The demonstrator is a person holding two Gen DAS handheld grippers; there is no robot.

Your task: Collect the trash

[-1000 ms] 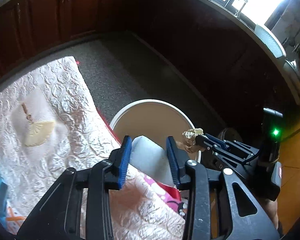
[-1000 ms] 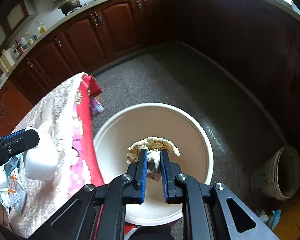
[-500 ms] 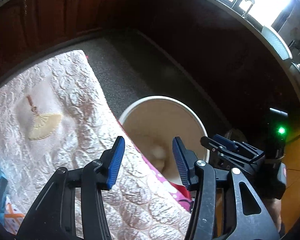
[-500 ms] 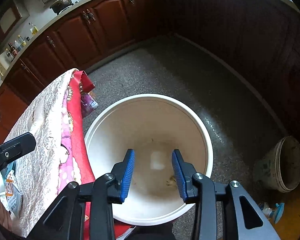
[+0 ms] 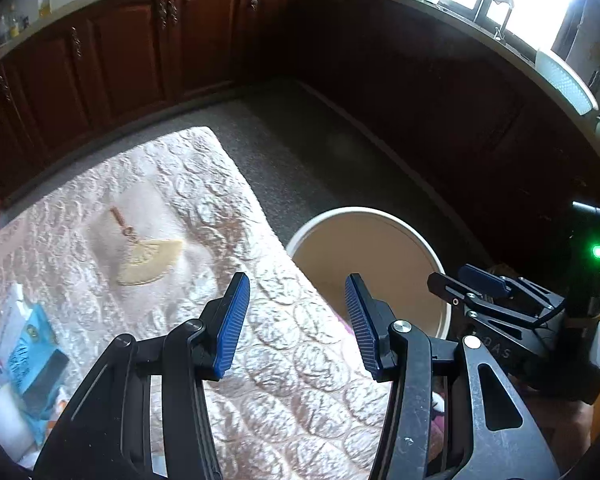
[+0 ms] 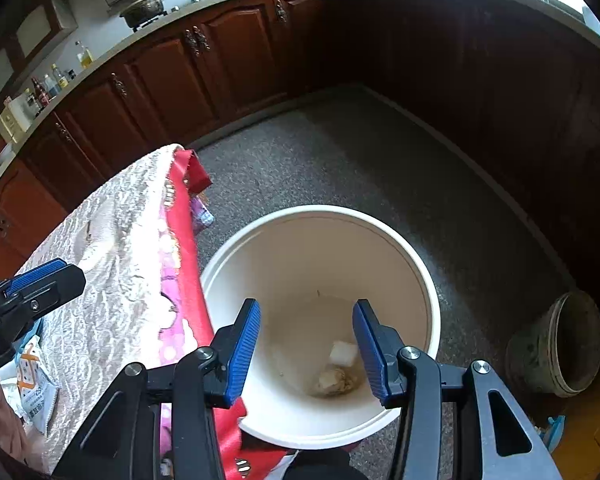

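A white bucket (image 6: 416, 268) stands on the floor beside the table; its rim also shows in the left wrist view (image 5: 432, 248). On its bottom lie a white block (image 6: 343, 353) and a crumpled beige wad (image 6: 334, 380). My right gripper (image 6: 306, 344) hangs over the bucket's mouth, its jaws opening with nothing between them. My left gripper (image 5: 296, 320) is open and empty above the quilted pink tablecloth (image 5: 160, 184) near the table's edge. The left gripper's tip (image 6: 40, 280) shows at the left of the right wrist view, and the right gripper (image 5: 476, 284) at the right of the left wrist view.
Packets and a blue box (image 5: 28, 352) lie at the table's near left corner. A red cloth (image 6: 188, 208) hangs over the table's edge by the bucket. A dirty old pot (image 6: 560, 344) sits on the grey floor to the right. Dark wooden cabinets (image 6: 220, 60) ring the room.
Both grippers let go: the white block left my left jaws and the beige wad left my right jaws, and both now lie in the bucket. My left gripper drew back over the tablecloth.
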